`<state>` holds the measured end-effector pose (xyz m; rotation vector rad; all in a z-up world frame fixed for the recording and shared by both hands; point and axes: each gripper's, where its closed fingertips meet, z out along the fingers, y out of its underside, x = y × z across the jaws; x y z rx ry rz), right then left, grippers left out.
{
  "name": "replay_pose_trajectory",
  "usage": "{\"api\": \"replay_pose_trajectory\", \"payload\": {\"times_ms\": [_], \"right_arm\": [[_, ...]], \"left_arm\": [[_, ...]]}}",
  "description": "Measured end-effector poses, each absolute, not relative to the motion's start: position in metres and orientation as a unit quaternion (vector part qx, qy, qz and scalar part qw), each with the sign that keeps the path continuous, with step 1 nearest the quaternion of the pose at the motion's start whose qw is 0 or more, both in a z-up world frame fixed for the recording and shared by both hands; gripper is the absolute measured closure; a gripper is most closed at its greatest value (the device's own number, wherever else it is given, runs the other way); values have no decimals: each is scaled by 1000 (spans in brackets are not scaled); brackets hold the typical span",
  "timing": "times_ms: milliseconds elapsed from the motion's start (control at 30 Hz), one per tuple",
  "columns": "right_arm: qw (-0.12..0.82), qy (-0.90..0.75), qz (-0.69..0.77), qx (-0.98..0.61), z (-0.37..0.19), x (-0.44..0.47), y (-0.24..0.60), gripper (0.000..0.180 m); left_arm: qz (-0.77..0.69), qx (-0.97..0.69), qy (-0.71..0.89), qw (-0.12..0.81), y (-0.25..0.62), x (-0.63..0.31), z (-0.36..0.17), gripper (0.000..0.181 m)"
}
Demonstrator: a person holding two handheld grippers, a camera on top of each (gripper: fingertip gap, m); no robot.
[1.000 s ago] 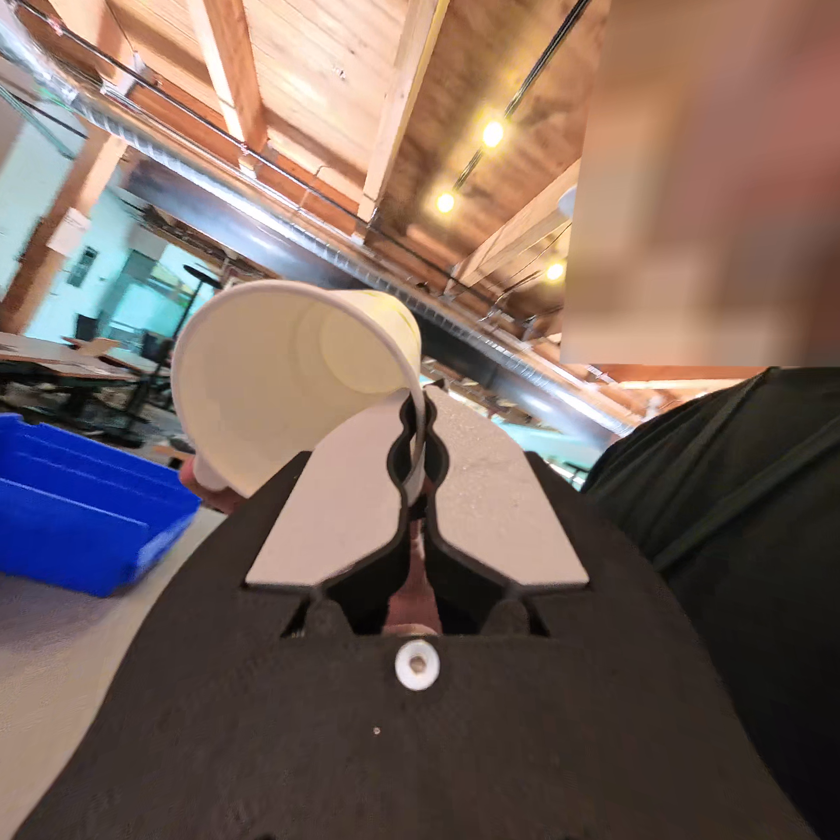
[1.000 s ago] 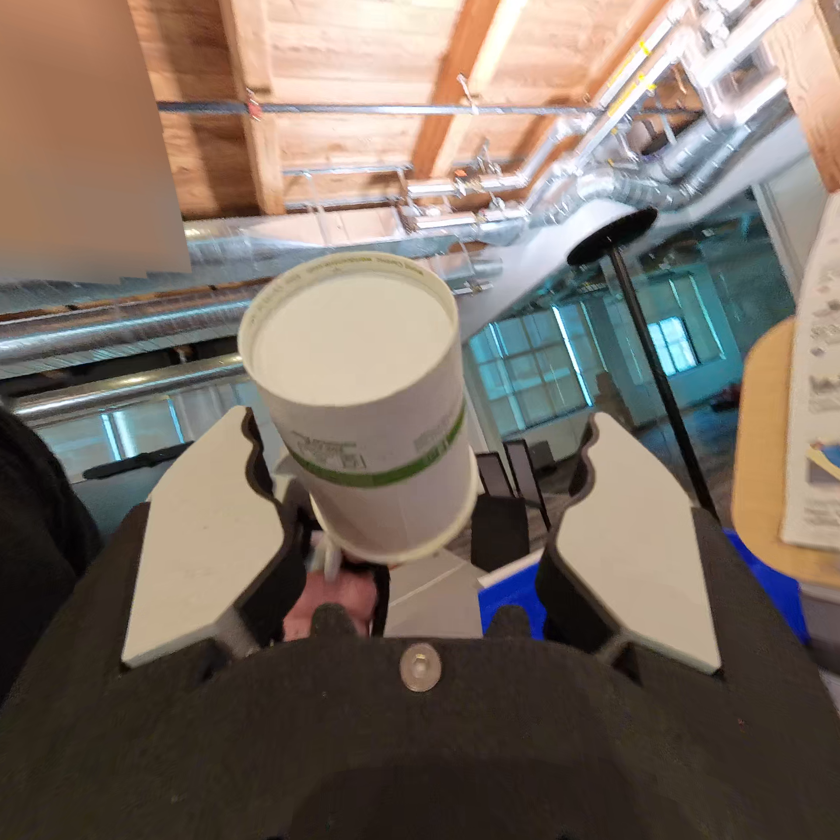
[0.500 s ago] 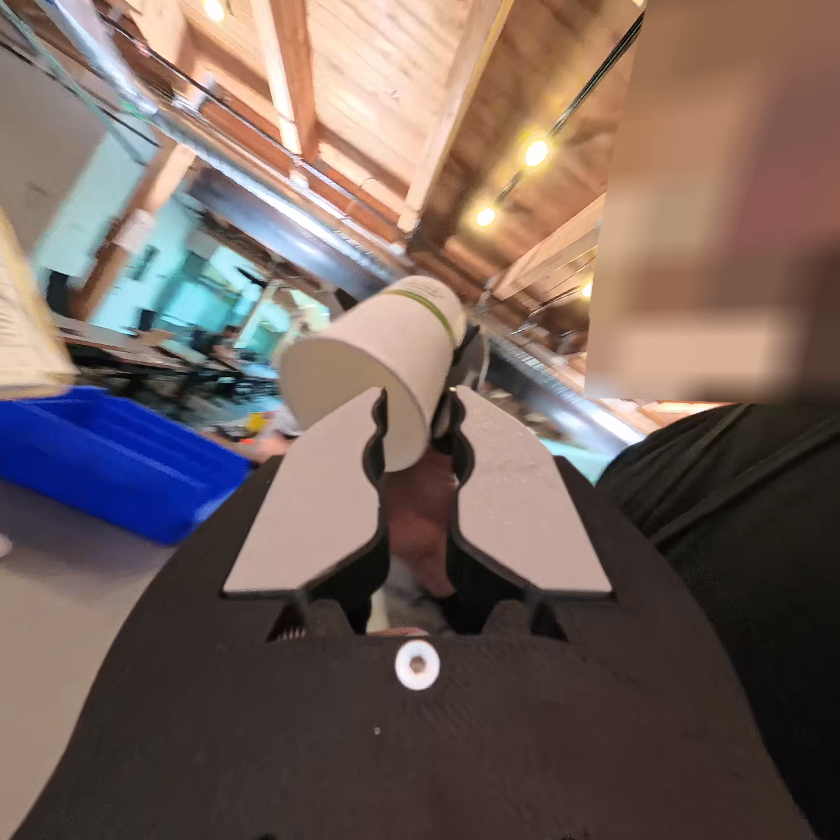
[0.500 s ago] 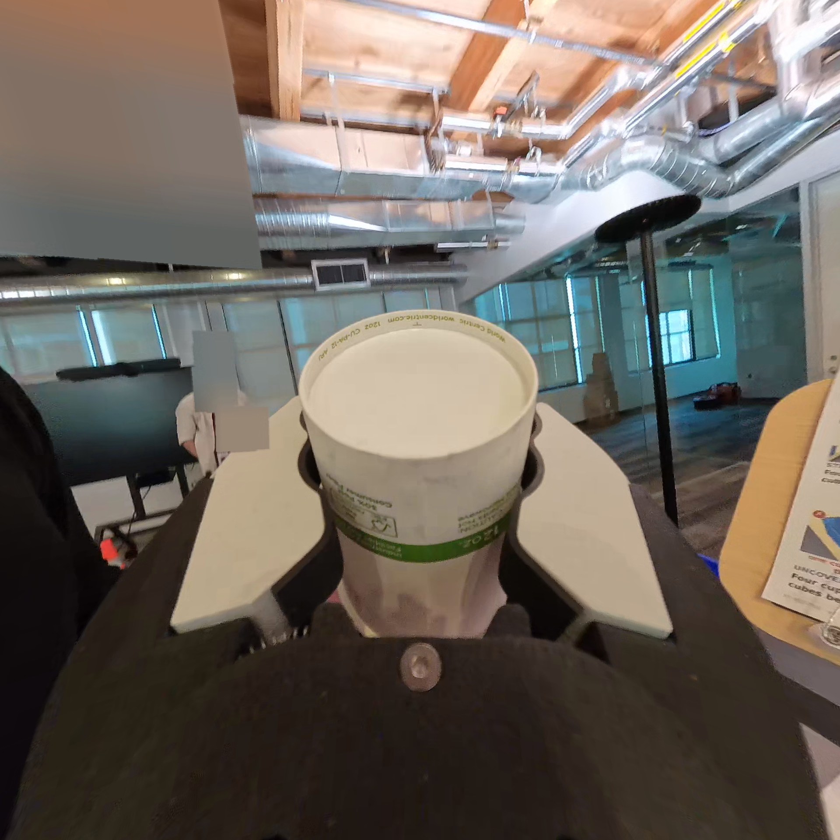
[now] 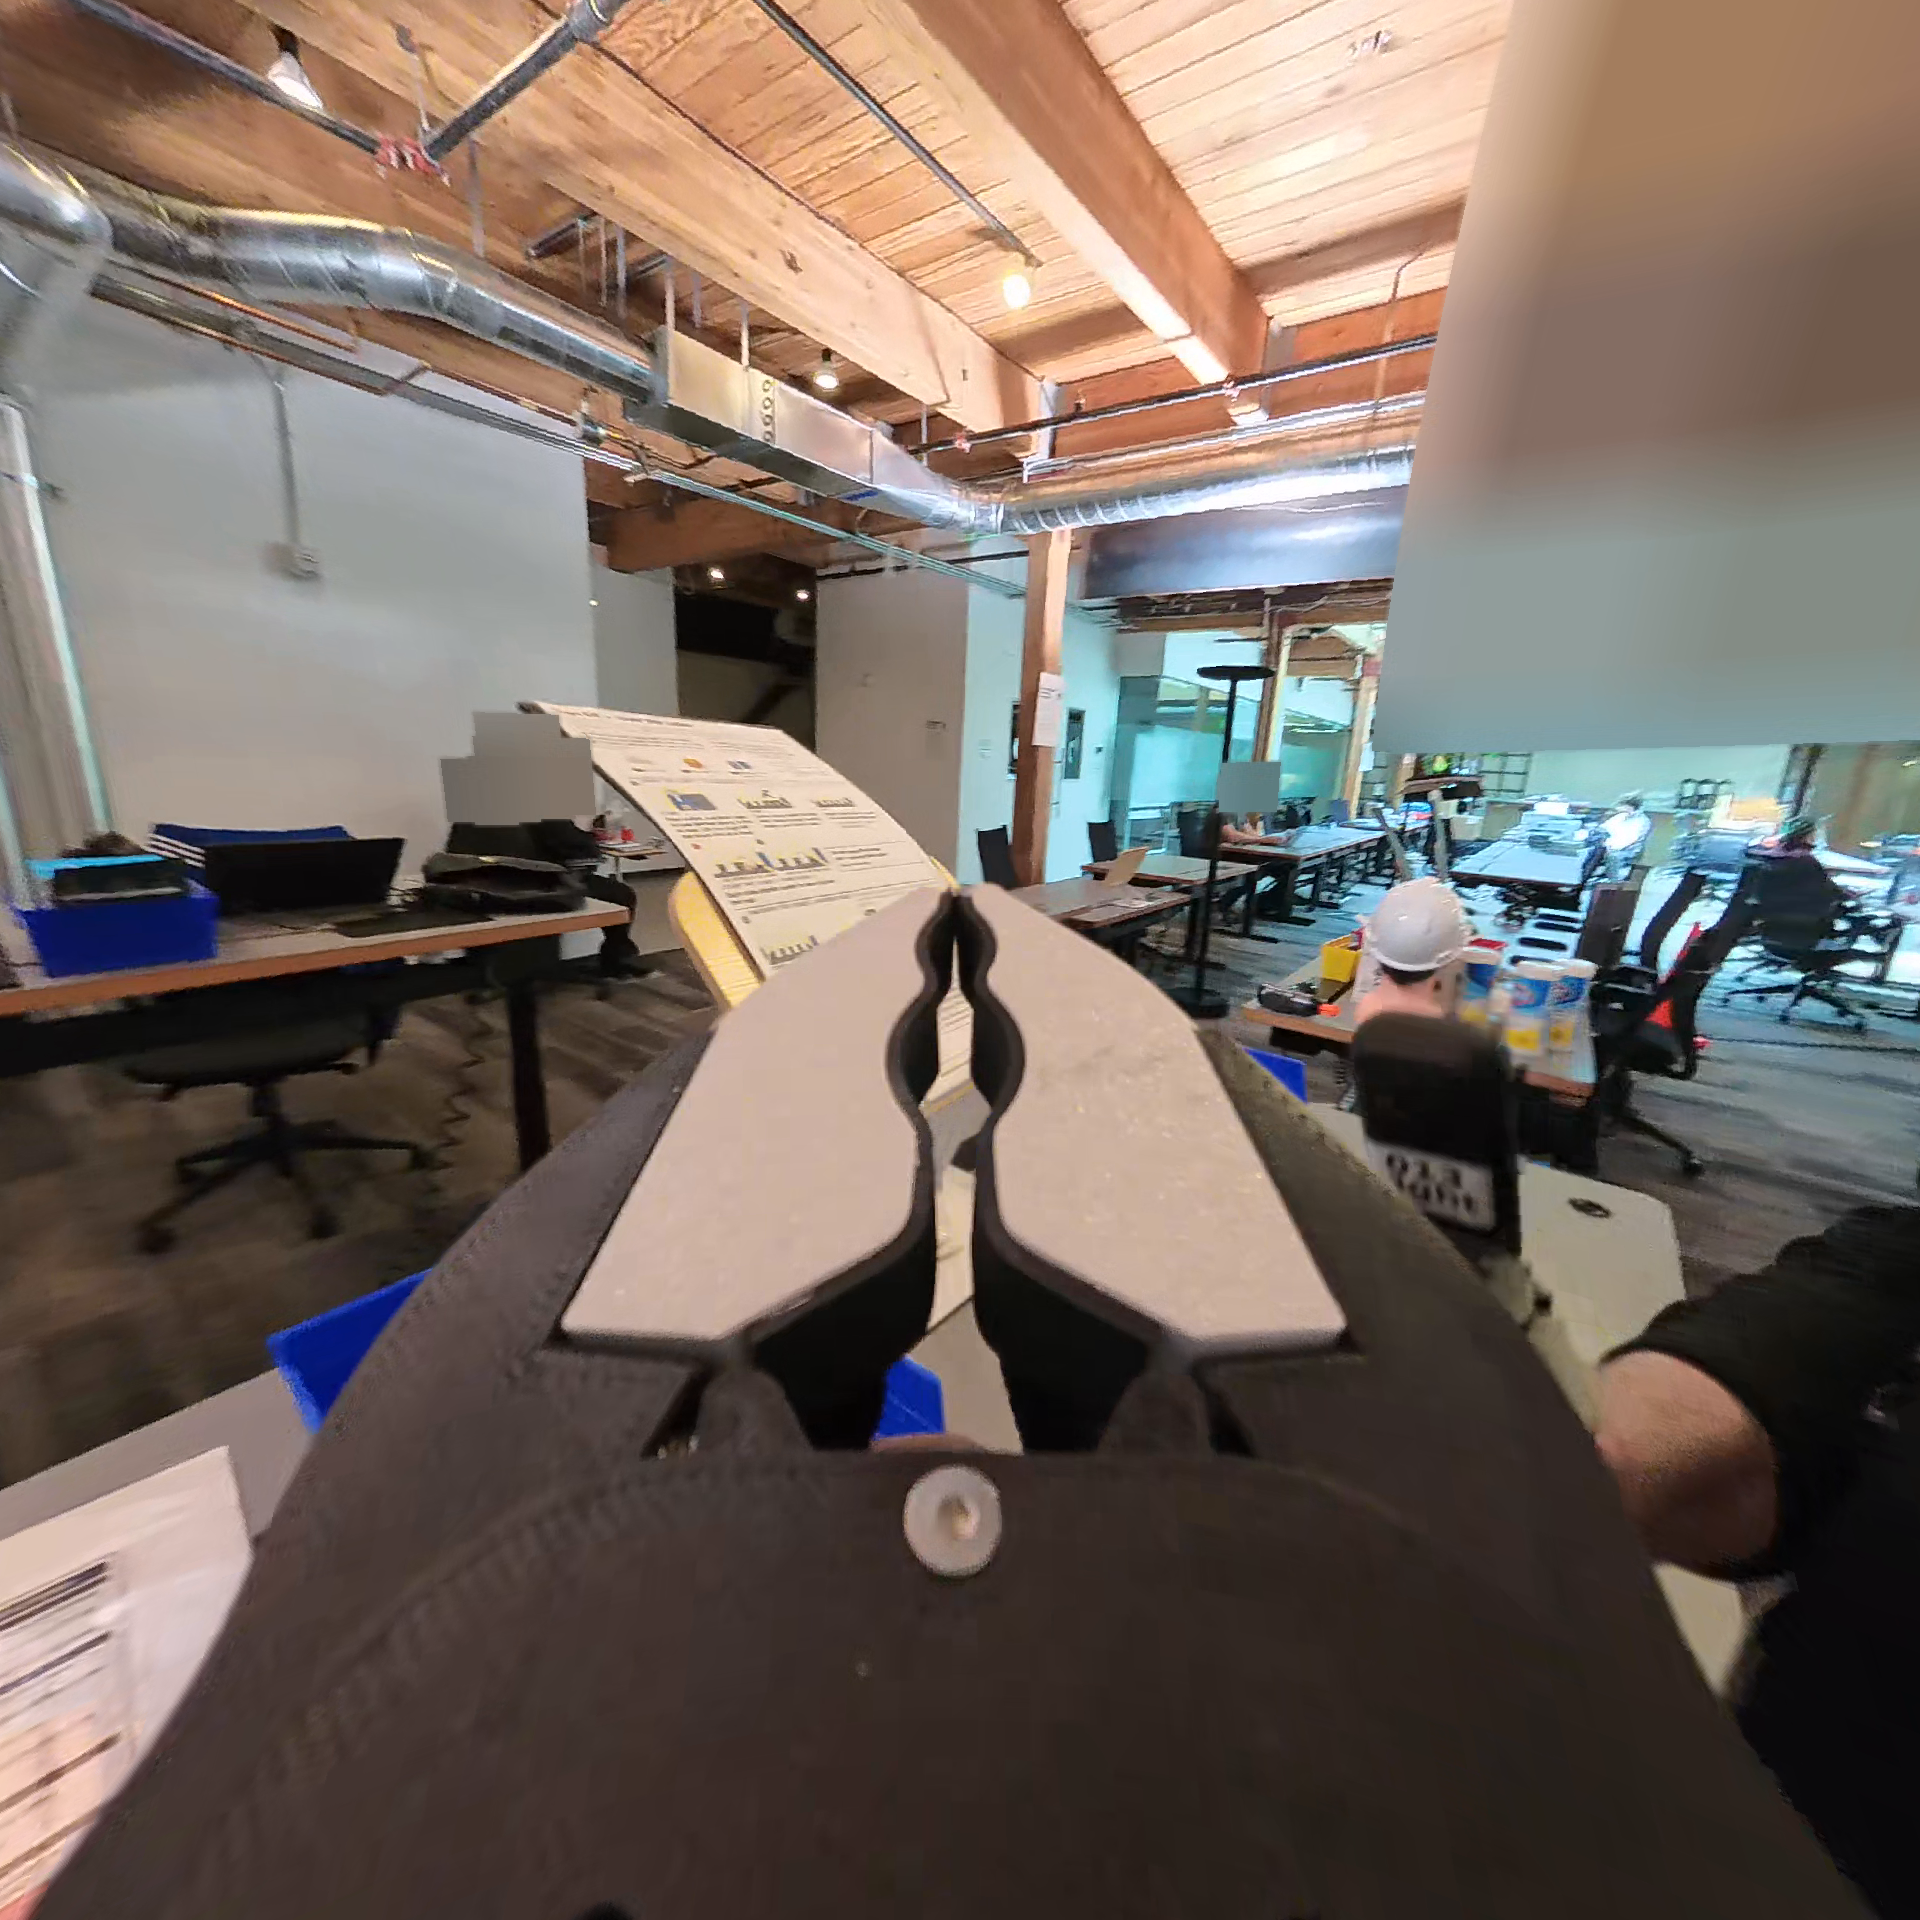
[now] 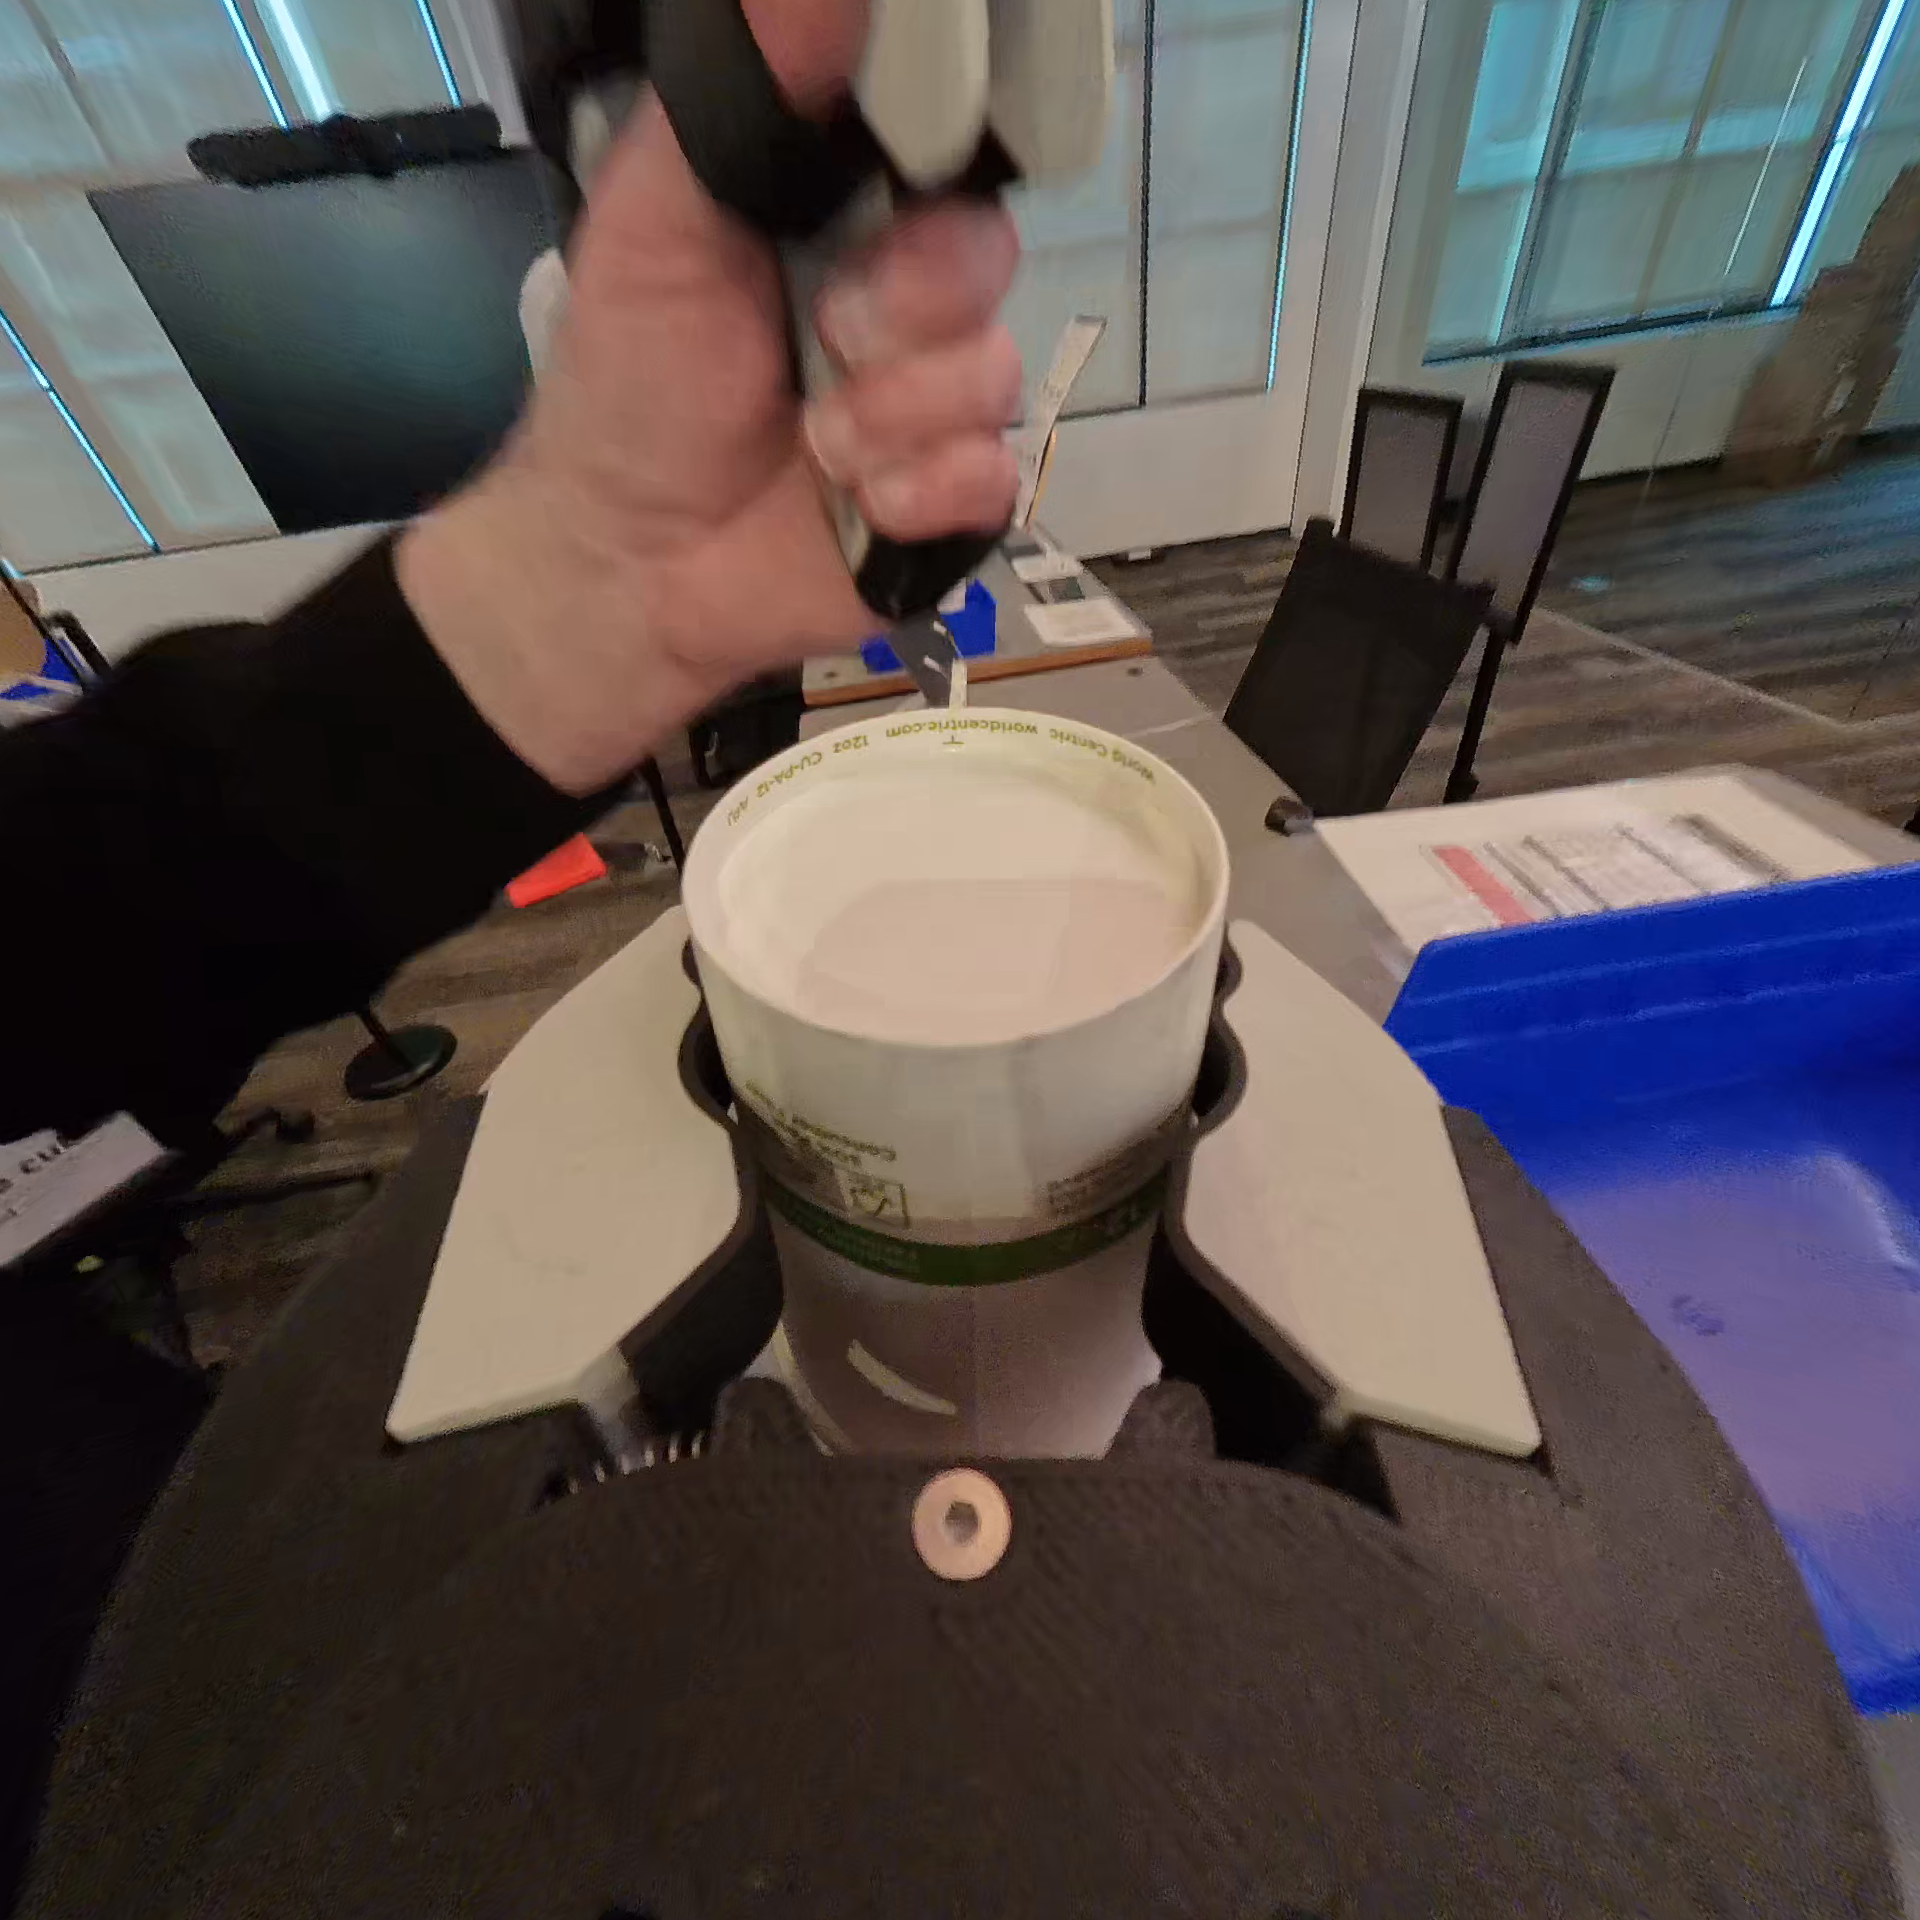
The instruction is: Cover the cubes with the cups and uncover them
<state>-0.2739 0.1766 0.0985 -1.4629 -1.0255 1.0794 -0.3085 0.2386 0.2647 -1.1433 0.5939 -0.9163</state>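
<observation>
My right gripper [image 6: 956,997] is shut on a white paper cup [image 6: 956,935] with a green band. The cup's flat base faces away from the camera and its mouth points back toward it. My left gripper [image 5: 954,914] is shut and empty, with its fingertips touching. It points out over the room. In the right wrist view a person's hand [image 6: 707,457] in a black sleeve holds the other gripper's handle above and behind the cup. No cubes show in either view.
A blue bin [image 6: 1683,1195] lies on the grey table to the right of the cup, with a laminated sheet [image 6: 1579,862] behind it. In the left wrist view a curved instruction sheet [image 5: 769,821] stands ahead, a blue bin [image 5: 332,1361] edge lies below, and papers [image 5: 94,1621] lie at the lower left.
The cup has passed from my left gripper to my right, which closed on it. Both grippers tilted down from the ceiling toward the room. The left gripper shut empty.
</observation>
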Motion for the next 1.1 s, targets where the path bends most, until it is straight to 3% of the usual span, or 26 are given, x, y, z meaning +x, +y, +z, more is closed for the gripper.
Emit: {"api": "replay_pose_trajectory", "payload": {"times_ms": [333,467,733,800,933,1100], "right_arm": [[503,-412,364,-667,-5,-318,206,90],[458,-418,349,-703,-57,-321,203,91],[432,-438,310,-725,-71,-321,203,84],[429,-443,302,-727,-73,-320,201,64],[440,-446,305,-717,-65,-314,189,54],[425,-440,327,-720,-67,-291,162,59]], "left_arm": [[-393,-524,274,704,229,-316,257,181],[-390,-528,280,701,227,-317,254,181],[-390,-527,294,696,229,-313,253,181],[-388,-527,301,694,229,-311,252,181],[-387,-529,310,689,229,-306,251,181],[-391,-528,321,682,229,-296,249,181]]}}
